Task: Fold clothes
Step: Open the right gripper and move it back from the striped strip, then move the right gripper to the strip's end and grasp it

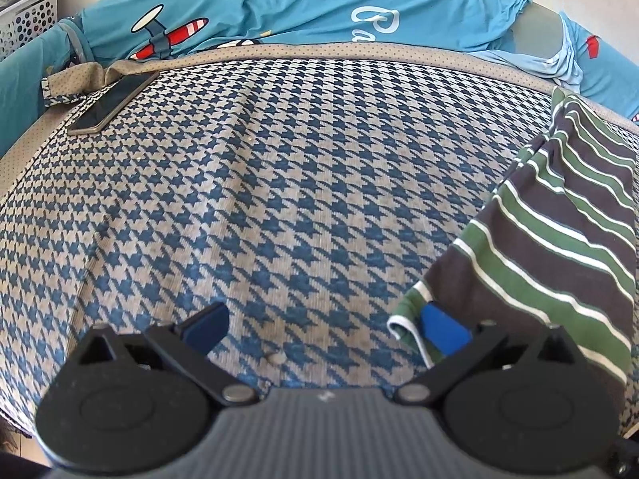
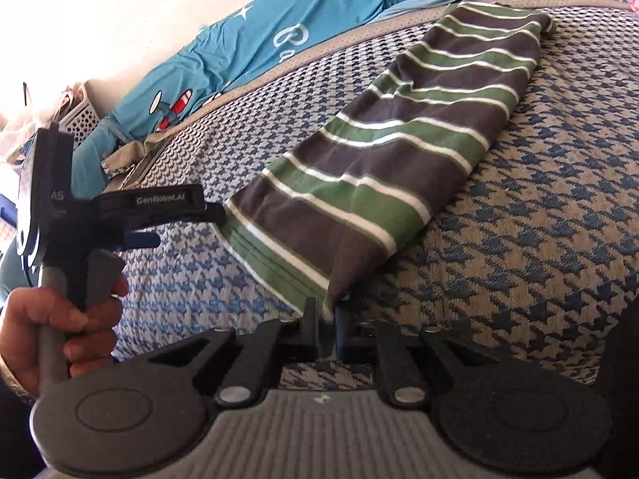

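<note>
Surface: bed or sofa top under a blue-and-beige houndstooth woven cover, with a dotted beige border along the far edge.

Item 1, task garment, count one: dark grey, green and white striped knit garment, folded into a long narrow strip. It lies diagonally across the houndstooth cover, far end near the border, near end at the grippers.

Item 2, right gripper, count one: black two-finger tool, jaws drawn almost together and pinching the near corner of the striped garment.

Item 3, left gripper, count one: same make, held in a person's hand. Jaws stand wide apart; one blue-padded finger rests on the garment's near hem edge, the other over bare cover. Nothing is clamped.

Item 4, background textile, count one visible: turquoise printed cotton sheet with aeroplane motif and white lettering, bunched beyond the border.

Item 5, dark flat smartphone, count one, on the cover's far left corner.

Item 6, white perforated plastic basket, count one, off the far left.

Risk note: with only one corner gripped, lifting would probably drag the strip askew and undo the fold. The pinch looks shallow, so the knit may slip free.
</note>
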Motion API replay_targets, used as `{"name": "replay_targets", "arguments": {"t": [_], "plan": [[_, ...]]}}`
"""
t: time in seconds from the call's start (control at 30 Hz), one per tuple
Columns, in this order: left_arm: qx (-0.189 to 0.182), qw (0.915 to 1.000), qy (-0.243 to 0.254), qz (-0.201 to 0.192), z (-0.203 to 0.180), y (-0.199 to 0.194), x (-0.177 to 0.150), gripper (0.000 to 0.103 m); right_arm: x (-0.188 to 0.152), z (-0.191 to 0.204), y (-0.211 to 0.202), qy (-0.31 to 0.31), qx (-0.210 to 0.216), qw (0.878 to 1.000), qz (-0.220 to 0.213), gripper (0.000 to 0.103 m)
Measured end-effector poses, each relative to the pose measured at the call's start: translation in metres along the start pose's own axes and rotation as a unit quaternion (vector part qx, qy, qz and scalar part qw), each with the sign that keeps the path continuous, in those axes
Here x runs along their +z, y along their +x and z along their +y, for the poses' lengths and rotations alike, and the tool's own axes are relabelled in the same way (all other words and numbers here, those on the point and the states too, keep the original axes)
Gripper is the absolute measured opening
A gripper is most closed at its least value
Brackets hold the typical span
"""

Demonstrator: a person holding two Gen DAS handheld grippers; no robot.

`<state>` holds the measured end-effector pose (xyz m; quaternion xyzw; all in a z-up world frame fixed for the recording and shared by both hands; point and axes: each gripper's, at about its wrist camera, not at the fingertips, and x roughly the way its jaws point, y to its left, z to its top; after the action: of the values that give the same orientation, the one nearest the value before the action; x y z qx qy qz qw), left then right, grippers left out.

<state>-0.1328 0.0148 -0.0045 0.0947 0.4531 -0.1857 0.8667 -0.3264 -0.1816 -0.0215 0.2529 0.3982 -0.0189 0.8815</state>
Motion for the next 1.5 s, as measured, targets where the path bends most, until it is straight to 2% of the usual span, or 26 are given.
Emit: {"name": "replay_targets", "arguments": {"t": [0.13, 0.27, 0.47, 0.63, 0.87, 1.13, 1.2, 1.33, 1.5], "plan": [[0.001, 1.0000, -0.002, -0.001, 0.001, -0.001, -0.001, 0.103, -0.011, 0.013, 0.004, -0.018, 0.041, 0.998, 0.038, 0.012], [0.002, 1.0000, -0.009, -0.003, 0.004, -0.003, -0.001, 0.103, -0.012, 0.037, -0.002, -0.073, 0.072, 0.994, 0.022, 0.012], [0.006, 0.9998, -0.016, -0.004, 0.010, -0.004, -0.001, 0.103, -0.002, 0.044, -0.002, -0.085, 0.059, 0.995, -0.012, 0.012], [0.007, 0.9998, -0.019, -0.003, 0.014, -0.004, -0.001, 0.103, 0.006, 0.038, 0.006, -0.060, 0.048, 0.997, -0.012, 0.012], [0.012, 0.9997, -0.021, -0.006, 0.016, -0.004, -0.001, 0.103, 0.009, 0.041, 0.010, -0.067, 0.051, 0.996, -0.015, 0.015], [0.027, 0.9988, -0.037, -0.017, 0.023, -0.007, 0.002, 0.103, 0.018, 0.049, 0.015, -0.110, 0.041, 0.993, -0.031, 0.017], [0.034, 0.9982, -0.047, -0.017, 0.027, -0.006, 0.003, 0.103, 0.022, 0.051, 0.018, -0.121, 0.040, 0.991, -0.039, 0.020], [0.044, 0.9965, -0.069, -0.017, 0.036, -0.006, 0.005, 0.103, 0.029, 0.060, 0.027, -0.148, 0.037, 0.987, -0.052, 0.040], [0.050, 0.9948, -0.087, -0.018, 0.043, -0.004, 0.006, 0.103, 0.032, 0.078, 0.045, -0.194, 0.031, 0.979, -0.056, 0.049]]}}
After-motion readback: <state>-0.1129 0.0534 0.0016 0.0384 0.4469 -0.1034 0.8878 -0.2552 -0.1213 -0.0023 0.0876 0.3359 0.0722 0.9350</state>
